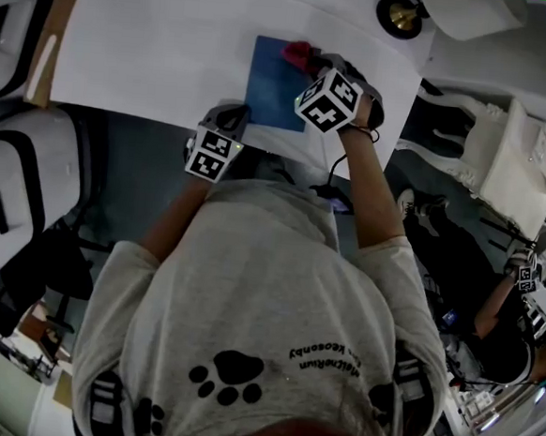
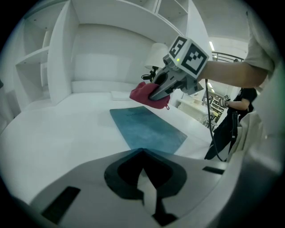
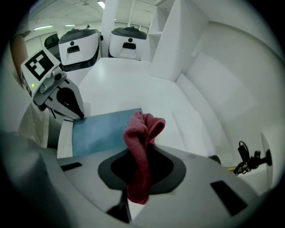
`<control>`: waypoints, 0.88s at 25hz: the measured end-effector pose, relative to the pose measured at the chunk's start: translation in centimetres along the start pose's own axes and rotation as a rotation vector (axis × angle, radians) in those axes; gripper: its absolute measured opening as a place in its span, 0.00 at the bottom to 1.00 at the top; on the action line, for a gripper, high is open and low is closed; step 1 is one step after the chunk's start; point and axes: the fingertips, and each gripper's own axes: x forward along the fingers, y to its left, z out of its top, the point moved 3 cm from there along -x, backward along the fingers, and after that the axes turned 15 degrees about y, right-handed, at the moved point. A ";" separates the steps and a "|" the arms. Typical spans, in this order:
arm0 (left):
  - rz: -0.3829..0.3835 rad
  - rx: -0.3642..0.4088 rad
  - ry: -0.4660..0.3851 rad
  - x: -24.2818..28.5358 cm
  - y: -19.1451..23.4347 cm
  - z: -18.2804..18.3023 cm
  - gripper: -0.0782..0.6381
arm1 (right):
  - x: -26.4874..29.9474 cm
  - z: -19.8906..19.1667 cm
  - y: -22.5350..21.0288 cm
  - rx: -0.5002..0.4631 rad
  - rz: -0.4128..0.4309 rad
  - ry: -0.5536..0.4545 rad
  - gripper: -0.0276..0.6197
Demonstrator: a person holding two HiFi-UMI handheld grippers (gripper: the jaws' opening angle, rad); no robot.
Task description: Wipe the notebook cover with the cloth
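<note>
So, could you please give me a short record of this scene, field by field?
surface: white table
notebook: blue, lying flat on the table
cloth: red, bunched, at the notebook's far end
right gripper: shut on the cloth
left gripper: jaws together, tips at the notebook's near edge
cloth touching the cover: cannot tell

The left gripper (image 2: 142, 151) fills the bottom of the view, its jaws drawn together with their tips at the near edge of the blue notebook (image 2: 149, 129). The notebook lies flat on the white worktop (image 2: 62, 129), towards its right side. Reaching in from the right, the right gripper (image 2: 153, 95) clamps a bunched red cloth (image 2: 141, 94) over the notebook's far edge; contact cannot be told. White shelves (image 2: 58, 53) rise behind.
</note>
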 end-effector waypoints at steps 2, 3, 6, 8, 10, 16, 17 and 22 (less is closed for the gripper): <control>-0.004 -0.003 0.003 -0.1 -0.1 0.0 0.12 | -0.8 1.4 0.5 -0.018 -0.002 -0.036 0.14; -0.007 -0.006 0.005 -0.1 -0.1 0.0 0.12 | -1.1 2.0 0.8 -0.028 -0.002 -0.051 0.14; -0.018 -0.014 0.013 -0.1 -0.1 0.0 0.12 | -1.5 3.7 1.8 -0.062 0.011 -0.076 0.14; -0.024 -0.016 0.015 -0.1 -0.1 0.1 0.12 | -1.5 4.8 2.4 -0.088 0.022 -0.085 0.14; -0.026 -0.017 0.016 -0.1 -0.1 0.2 0.12 | -1.3 5.9 3.0 -0.118 0.033 -0.090 0.14; -0.026 -0.020 0.018 -0.1 -0.1 0.3 0.12 | -0.1 8.5 4.7 -0.187 0.068 -0.086 0.14; -0.026 -0.020 0.018 -0.1 -0.1 0.3 0.12 | 0.2 8.7 5.0 -0.196 0.074 -0.078 0.14; -0.030 -0.022 0.021 -0.1 0.0 0.2 0.12 | 1.7 9.0 6.4 -0.256 0.099 -0.029 0.14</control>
